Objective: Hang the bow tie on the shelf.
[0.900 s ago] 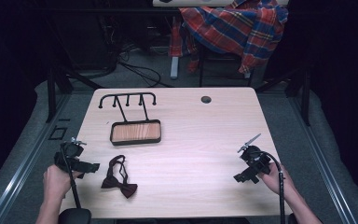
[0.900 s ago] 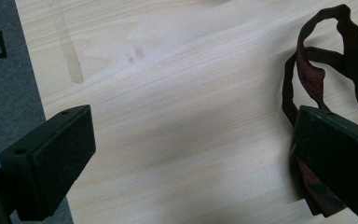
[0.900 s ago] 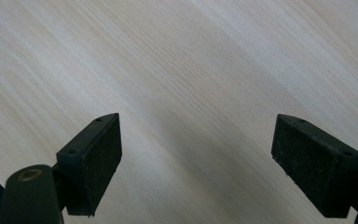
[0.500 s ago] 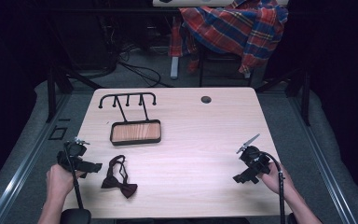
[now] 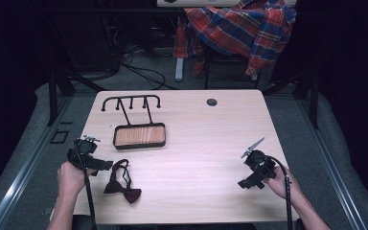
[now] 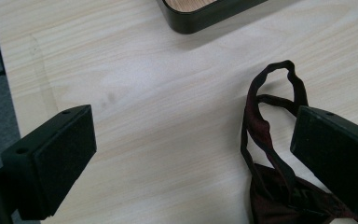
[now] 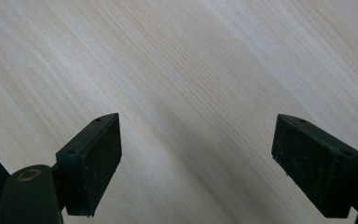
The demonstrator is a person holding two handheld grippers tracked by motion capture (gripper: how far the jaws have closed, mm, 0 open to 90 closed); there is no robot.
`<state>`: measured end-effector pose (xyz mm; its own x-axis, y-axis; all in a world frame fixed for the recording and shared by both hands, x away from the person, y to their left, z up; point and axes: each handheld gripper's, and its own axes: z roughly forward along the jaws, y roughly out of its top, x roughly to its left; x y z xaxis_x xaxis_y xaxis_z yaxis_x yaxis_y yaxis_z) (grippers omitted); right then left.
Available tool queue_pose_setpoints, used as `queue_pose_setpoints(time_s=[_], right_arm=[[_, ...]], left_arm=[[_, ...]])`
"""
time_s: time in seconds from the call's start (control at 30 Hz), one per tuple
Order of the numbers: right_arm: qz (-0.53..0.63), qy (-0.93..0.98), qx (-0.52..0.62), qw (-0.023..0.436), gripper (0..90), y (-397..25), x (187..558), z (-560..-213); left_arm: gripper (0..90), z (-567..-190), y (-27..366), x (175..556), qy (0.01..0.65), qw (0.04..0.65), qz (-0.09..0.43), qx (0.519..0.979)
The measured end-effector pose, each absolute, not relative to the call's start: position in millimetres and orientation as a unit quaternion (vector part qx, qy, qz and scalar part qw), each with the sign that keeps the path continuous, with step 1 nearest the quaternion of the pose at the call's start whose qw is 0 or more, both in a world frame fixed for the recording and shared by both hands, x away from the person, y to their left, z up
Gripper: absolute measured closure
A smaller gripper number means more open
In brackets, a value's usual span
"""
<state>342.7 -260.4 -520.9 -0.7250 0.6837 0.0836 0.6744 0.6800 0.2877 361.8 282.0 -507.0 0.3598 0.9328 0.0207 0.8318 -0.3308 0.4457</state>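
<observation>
Bow tie [image 5: 121,182]: soft, light, limp fabric; take at the knot. Left gripper [image 5: 90,158] and right gripper [image 5: 255,168]: jaws spread wide, empty.

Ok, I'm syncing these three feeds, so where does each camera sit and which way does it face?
High view: above the person's side, looking forward and down on the table; both forearms, left gripper and right gripper show.
Left gripper view: rides the left gripper, looking down between its open jaws at the bow tie and tray.
Right gripper view: rides the right gripper, open jaws over bare tabletop.
Shared: bow tie and tray, in the high and left gripper views.
</observation>
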Motion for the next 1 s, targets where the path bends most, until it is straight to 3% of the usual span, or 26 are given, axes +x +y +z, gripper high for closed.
queue_pose_setpoints(time_s=[0.9,0.93,0.97,1.0], right_arm=[[0.149,0.923,0.355,0.01,15.8,-250.1,349.2,-522.1],[0.153,0.921,0.358,0.011,15.9,-249.8,349.0,-522.6],[0.15,0.923,0.355,0.01,15.8,-249.7,349.0,-521.9],[0.15,0.923,0.355,0.01,15.8,-249.7,349.0,-521.9]], left_arm=[[0.7,-532.6,258.0,380.6,0.52,0.135,0.101,0.837],[2.5,-532.9,258.1,381.1,0.52,0.138,0.099,0.837],[11.6,-533.2,257.9,381.4,0.522,0.141,0.098,0.836],[11.6,-533.7,257.7,381.8,0.521,0.146,0.094,0.836]])
